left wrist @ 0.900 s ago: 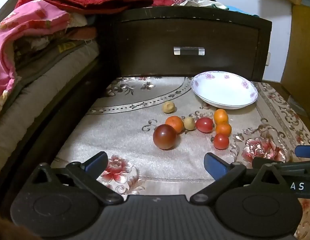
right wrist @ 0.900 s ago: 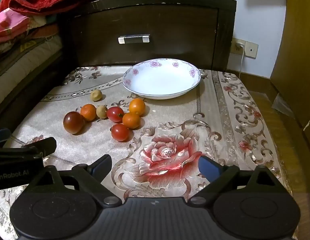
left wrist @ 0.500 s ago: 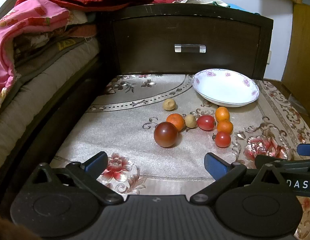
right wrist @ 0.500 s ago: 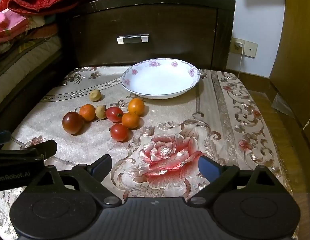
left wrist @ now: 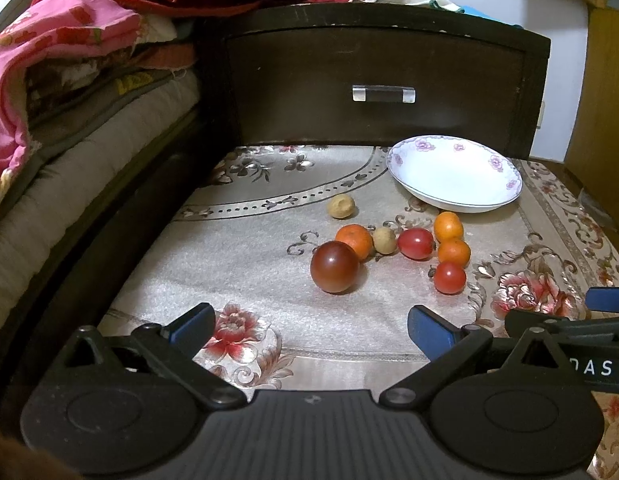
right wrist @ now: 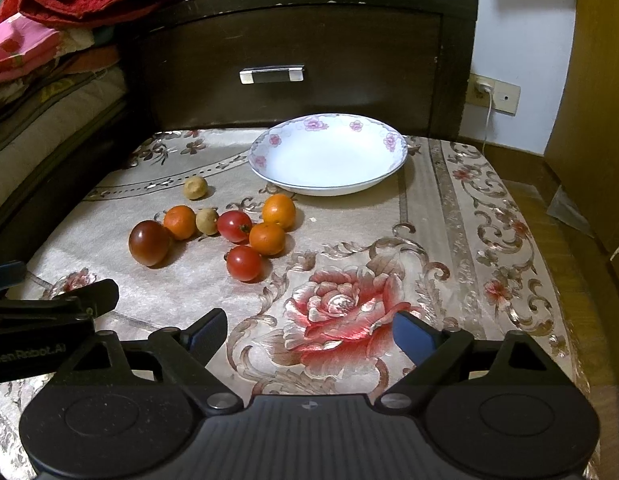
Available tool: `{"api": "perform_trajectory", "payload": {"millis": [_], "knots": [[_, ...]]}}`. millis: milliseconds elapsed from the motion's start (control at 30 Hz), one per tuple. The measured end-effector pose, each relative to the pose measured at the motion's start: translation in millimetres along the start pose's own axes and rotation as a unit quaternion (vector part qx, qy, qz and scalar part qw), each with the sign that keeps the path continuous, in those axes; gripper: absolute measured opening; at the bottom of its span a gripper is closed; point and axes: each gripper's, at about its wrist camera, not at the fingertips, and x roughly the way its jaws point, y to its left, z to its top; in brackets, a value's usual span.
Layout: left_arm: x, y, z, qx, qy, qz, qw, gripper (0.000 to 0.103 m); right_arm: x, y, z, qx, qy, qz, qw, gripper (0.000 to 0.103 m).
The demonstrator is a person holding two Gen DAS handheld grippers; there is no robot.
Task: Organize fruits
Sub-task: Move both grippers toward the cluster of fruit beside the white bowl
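- White bowl (right wrist: 329, 158) sits bare at the far side of the cloth (right wrist: 449, 240); nothing is sorted yet, I'd say.
- All eight fruits (right wrist: 245, 228) lie loose just near of the bowl, the dark tomato (left wrist: 334, 267) leftmost.
- Left claw (left wrist: 309, 326) and right claw (right wrist: 309, 334) gape wide, holding nothing, fruits well beyond both.

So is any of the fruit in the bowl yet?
Not yet. The bowl holds nothing. Both grippers, left and right, are open with nothing between their fingers. All eight fruits still lie on the cloth, from the big dark tomato to the pale one set apart, so everything is left.
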Motion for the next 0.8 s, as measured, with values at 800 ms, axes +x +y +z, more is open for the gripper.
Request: {"api": "perform_trajectory", "payload": {"millis": [800], "knots": [[38, 4, 12, 0.061, -0.004, 0.002, 0.9981, 0.103, 60, 18, 35, -0.063, 0.038, 0.103, 0.992, 0.051]]}}
